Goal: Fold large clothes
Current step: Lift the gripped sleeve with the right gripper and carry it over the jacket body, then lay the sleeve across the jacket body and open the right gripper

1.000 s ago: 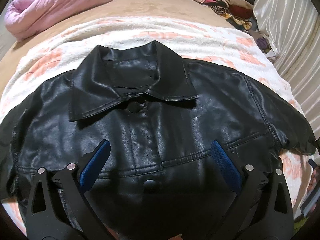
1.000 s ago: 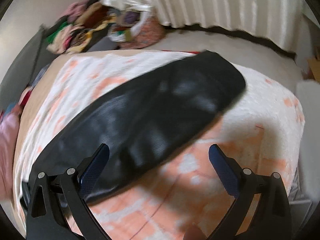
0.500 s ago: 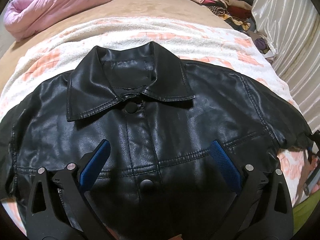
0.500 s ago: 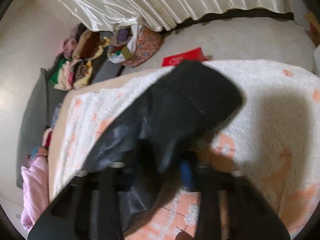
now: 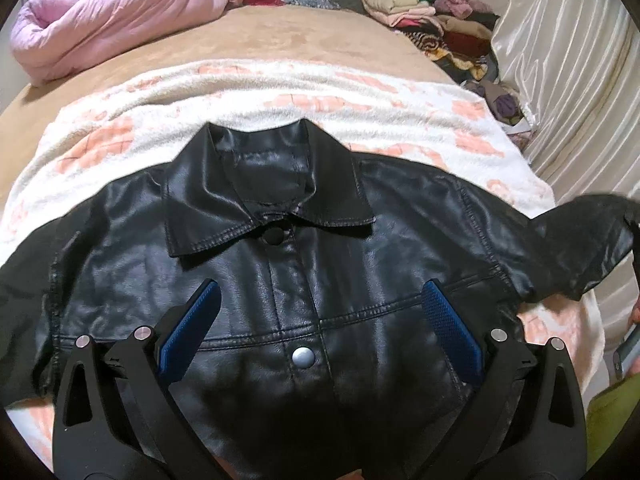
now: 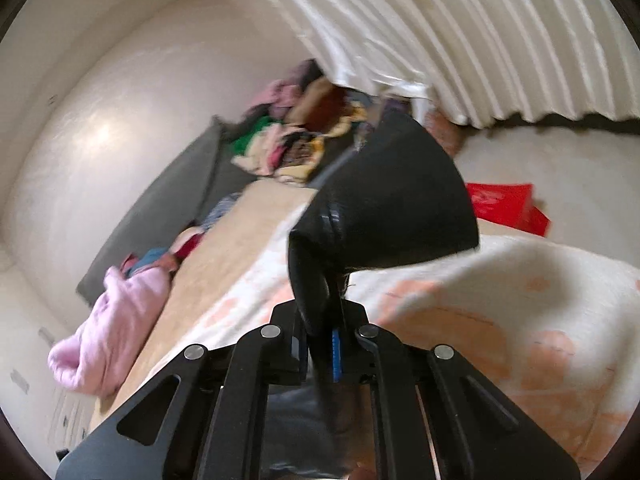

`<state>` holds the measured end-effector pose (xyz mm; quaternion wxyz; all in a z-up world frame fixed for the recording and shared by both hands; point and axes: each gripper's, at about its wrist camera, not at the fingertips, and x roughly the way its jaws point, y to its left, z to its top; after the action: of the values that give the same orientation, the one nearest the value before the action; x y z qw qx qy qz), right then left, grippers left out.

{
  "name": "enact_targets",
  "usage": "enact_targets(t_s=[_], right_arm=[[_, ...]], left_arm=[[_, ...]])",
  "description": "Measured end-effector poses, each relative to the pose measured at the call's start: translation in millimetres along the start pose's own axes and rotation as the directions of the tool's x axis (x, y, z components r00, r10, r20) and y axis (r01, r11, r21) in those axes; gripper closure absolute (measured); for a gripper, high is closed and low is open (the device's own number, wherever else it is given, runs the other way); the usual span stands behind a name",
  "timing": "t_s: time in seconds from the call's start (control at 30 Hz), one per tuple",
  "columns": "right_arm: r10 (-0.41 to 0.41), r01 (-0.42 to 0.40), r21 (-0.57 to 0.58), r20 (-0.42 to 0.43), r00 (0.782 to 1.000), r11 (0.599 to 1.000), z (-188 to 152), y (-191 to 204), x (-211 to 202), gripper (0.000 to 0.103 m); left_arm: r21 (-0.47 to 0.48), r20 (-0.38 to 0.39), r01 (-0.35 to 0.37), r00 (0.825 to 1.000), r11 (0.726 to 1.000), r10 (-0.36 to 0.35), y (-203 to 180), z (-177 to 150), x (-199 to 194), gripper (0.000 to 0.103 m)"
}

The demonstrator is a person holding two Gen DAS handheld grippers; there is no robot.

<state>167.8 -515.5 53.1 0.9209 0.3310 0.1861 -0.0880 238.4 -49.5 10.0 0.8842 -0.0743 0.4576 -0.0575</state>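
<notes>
- Black leather jacket (image 5: 304, 280) lies front-up on the fleece blanket (image 5: 280, 92), collar pointing away, sleeves spread sideways.
- Left gripper (image 5: 320, 320) hovers over its chest, fingers spread wide.
- Right gripper (image 6: 324, 340) pinches the raised sleeve cuff (image 6: 384, 200).
- Beyond: pink quilt (image 5: 112, 20), clothes pile (image 5: 432, 20), curtain (image 5: 568, 60).

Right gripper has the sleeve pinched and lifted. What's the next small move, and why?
Probably carry the sleeve inward across the chest of the black leather jacket. The right gripper is shut on the cuff, which hangs raised off the blanket, while the jacket body lies flat and buttoned. The left gripper hovers open over the chest and could pin it.
</notes>
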Motion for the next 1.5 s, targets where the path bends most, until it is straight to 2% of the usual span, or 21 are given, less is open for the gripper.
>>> enact_targets(t_s=[0.27, 0.4, 0.63, 0.87, 1.13, 1.3, 1.5], right_arm=[[0.143, -0.145, -0.149, -0.021, 0.989, 0.978, -11, 86, -10, 0.097], [0.235, -0.236, -0.216, -0.032, 0.972, 0.947, -18, 134, -19, 0.097], [0.372, -0.382, -0.318, -0.096, 0.923, 0.868, -44, 210, -33, 0.097], [0.465, -0.506, -0.386, -0.202, 0.862, 0.771, -89, 268, -43, 0.097], [0.48, -0.585, -0.446, -0.335, 0.811, 0.678, -159, 310, -45, 0.097], [0.443, -0.597, -0.478, -0.403, 0.801, 0.644, -210, 322, -37, 0.097], [0.376, -0.59, -0.527, -0.463, 0.803, 0.611, -270, 328, -27, 0.097]], left_arm=[[-0.031, 0.033, 0.044, 0.999, 0.999, -0.043, 16, 5, -32, 0.009], [-0.069, 0.055, 0.074, 0.996, 0.995, -0.07, 33, 9, -46, 0.009], [-0.158, 0.088, 0.148, 0.987, 0.976, -0.135, 67, 11, -68, 0.009], [-0.241, 0.135, 0.254, 0.964, 0.937, -0.227, 105, 12, -93, 0.009], [-0.286, 0.198, 0.384, 0.92, 0.878, -0.337, 136, 7, -117, 0.009], [-0.305, 0.214, 0.417, 0.906, 0.856, -0.365, 152, -3, -122, 0.009], [-0.358, 0.232, 0.465, 0.884, 0.81, -0.406, 175, -15, -119, 0.009]])
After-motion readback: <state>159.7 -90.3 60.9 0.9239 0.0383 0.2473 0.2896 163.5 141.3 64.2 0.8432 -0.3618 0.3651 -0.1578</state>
